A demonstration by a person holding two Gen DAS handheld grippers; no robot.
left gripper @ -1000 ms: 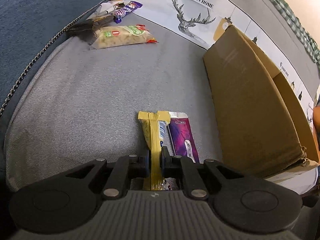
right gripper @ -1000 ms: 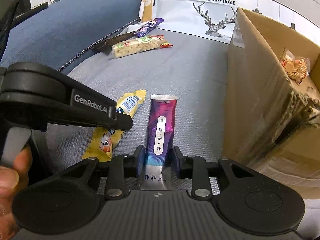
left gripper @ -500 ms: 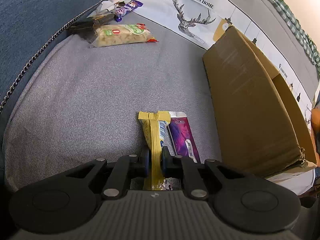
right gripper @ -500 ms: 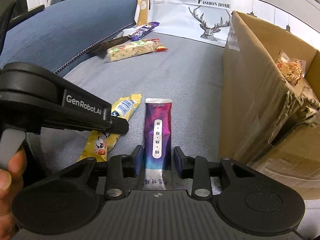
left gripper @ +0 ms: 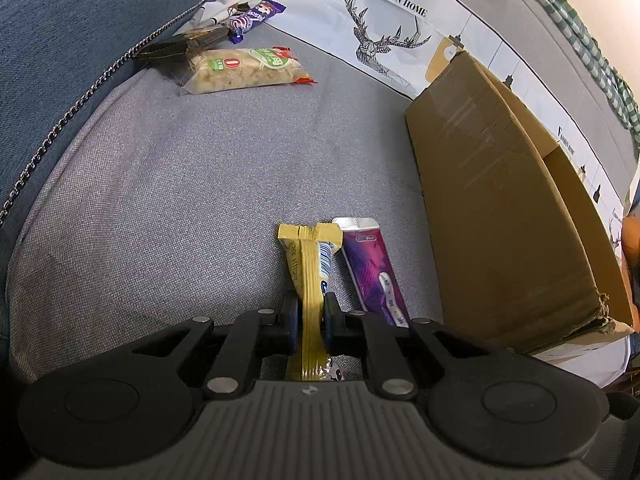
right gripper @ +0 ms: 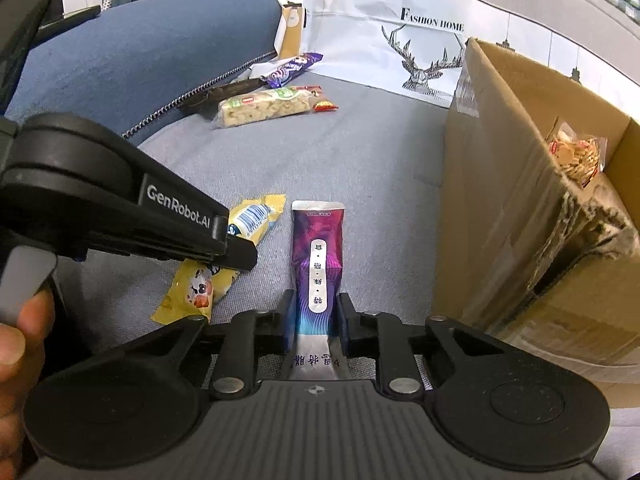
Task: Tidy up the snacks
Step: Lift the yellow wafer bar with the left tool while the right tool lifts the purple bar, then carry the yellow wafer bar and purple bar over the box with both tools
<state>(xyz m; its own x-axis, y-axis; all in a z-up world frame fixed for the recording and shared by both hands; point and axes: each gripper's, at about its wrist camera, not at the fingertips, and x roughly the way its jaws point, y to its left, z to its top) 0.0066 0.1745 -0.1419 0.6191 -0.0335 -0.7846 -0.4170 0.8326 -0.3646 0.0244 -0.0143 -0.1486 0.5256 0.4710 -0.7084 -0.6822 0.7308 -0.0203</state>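
Vs 1 s back: little change on the left, left tool (left gripper: 308, 316) still clamped on the yellow snack bar (left gripper: 310, 276), fingers tight against the wrapper, bar lying on the sofa seat (left gripper: 180, 184). On the right, the right tool (right gripper: 314, 316) was pinched on the purple packet (right gripper: 318, 264), stood apart from it half a second ago, and now has closed in again: fingers touching both sides of the wrapper, which looks squeezed and creased between them. Packet's far end seems tipped up off the fabric; can't tell for sure. Bar and packet lie side by side, nearly touching, just left of the cardboard box (right gripper: 508, 184). Box is open at the top, with a bag of crackers (right gripper: 576, 152) inside. Far end of the seat: a rice cake pack (right gripper: 268, 106), a dark wrapper (right gripper: 224, 94) and a purple candy bar (right gripper: 290, 66) bunched together, well apart from the tools. Surface is grey woven sofa fabric, blue armrest (right gripper: 140, 60) with a chain-like trim to the left, a white "FASHION HOME" deer-print cloth (right gripper: 400, 20) across the backrest. Left hand (right gripper: 16, 344) visible on the left tool's handle in the right wrist view.
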